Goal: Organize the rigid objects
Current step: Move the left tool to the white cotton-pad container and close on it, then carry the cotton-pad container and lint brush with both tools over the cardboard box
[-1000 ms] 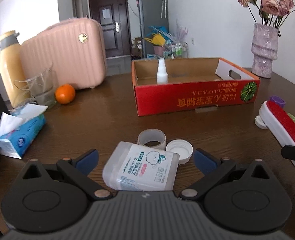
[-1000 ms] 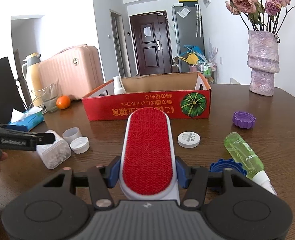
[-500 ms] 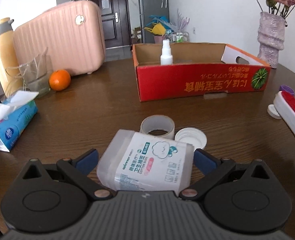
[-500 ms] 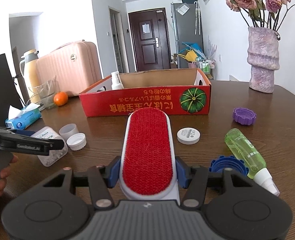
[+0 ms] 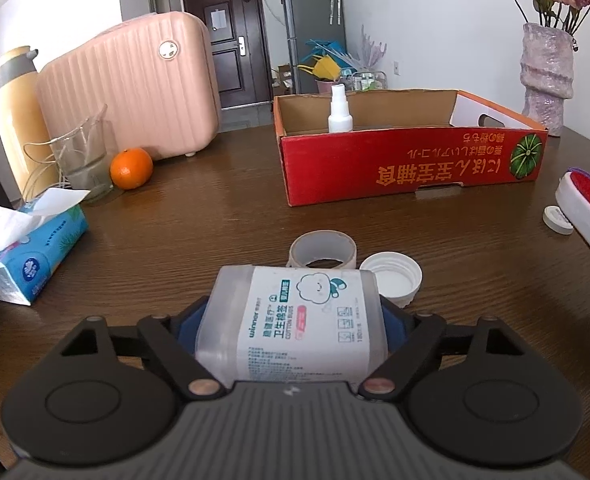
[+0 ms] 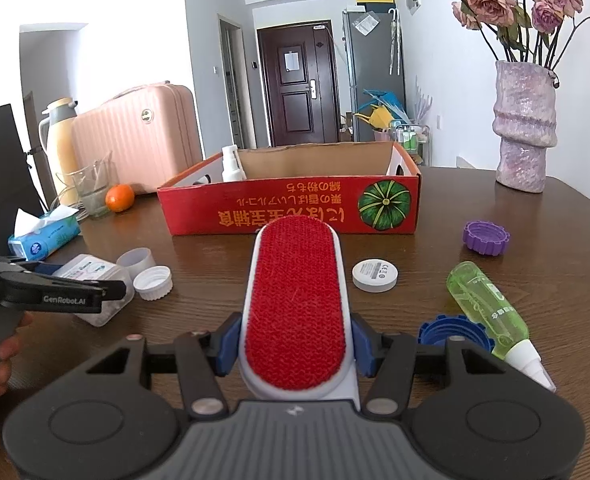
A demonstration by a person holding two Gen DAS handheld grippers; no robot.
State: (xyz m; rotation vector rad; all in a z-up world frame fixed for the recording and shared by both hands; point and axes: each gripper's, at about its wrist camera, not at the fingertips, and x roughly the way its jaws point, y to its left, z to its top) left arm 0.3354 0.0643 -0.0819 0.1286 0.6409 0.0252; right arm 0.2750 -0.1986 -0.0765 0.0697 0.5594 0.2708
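Observation:
A clear cotton swab box (image 5: 295, 320) with a white label lies on the brown table (image 5: 215, 216). It sits between the blue pads of my left gripper (image 5: 293, 322), whose jaws are closing and touch both its sides. The same box (image 6: 91, 276) shows at the left of the right wrist view. My right gripper (image 6: 295, 344) is shut on a red and white lint brush (image 6: 295, 292), which points toward the red cardboard box (image 6: 287, 208). A white spray bottle (image 5: 339, 110) stands inside that red cardboard box (image 5: 411, 168).
A clear ring (image 5: 322, 246) and a white cap (image 5: 393, 276) lie just beyond the swab box. Tissue pack (image 5: 27, 252), orange (image 5: 131, 168), glass jug (image 5: 83, 160) and pink case (image 5: 135, 92) are left. Green bottle (image 6: 487, 308), blue cap (image 6: 451, 330), purple cap (image 6: 486, 237), white disc (image 6: 375, 275) and vase (image 6: 525, 128) are right.
My left gripper slid forward around the swab box, and its jaws came in from wide open onto the box's sides. The right gripper and lint brush stayed put.

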